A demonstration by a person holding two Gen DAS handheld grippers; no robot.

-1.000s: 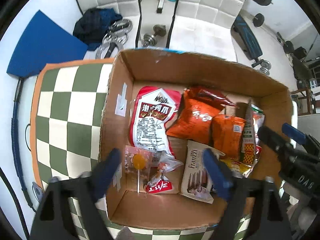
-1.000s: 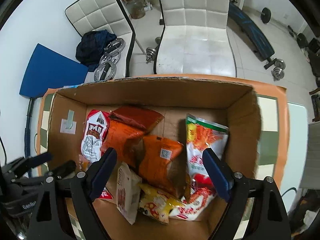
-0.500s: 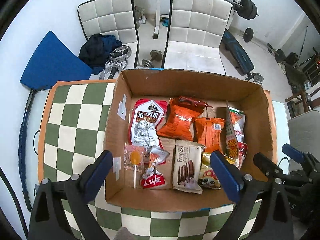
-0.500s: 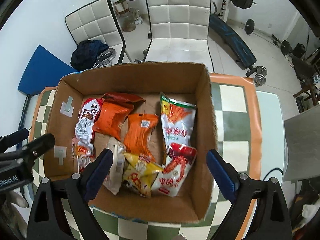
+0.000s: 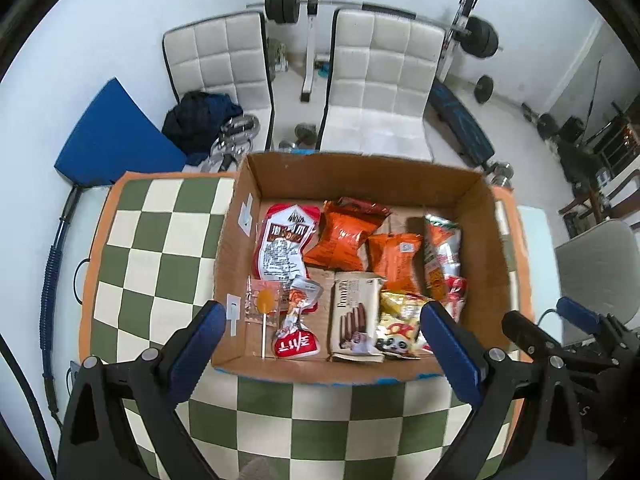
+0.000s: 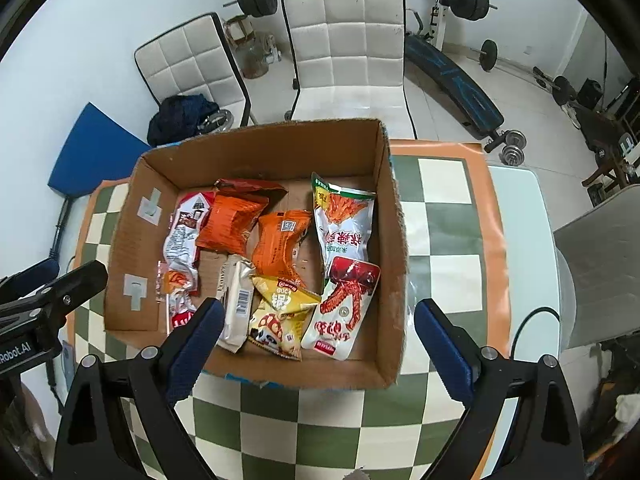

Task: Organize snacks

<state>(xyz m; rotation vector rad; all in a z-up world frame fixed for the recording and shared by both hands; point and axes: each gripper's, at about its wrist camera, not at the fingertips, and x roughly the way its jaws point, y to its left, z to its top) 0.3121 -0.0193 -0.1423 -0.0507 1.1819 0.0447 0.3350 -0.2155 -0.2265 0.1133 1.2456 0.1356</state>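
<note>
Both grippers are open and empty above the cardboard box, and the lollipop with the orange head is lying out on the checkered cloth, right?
Not quite. The lollipop with the orange head lies inside the brown cardboard box, in its near-left corner, not on the green-and-cream checkered cloth; the left wrist view shows it. The left gripper and right gripper are indeed open and empty.

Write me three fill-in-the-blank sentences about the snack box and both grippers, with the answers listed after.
1. All the snacks lie inside a ____ box on the checkered cloth.
2. The lollipop has an ____ candy head.
3. The left gripper and the right gripper both have their jaws ____, holding nothing.

Answers: cardboard; orange; open
</note>
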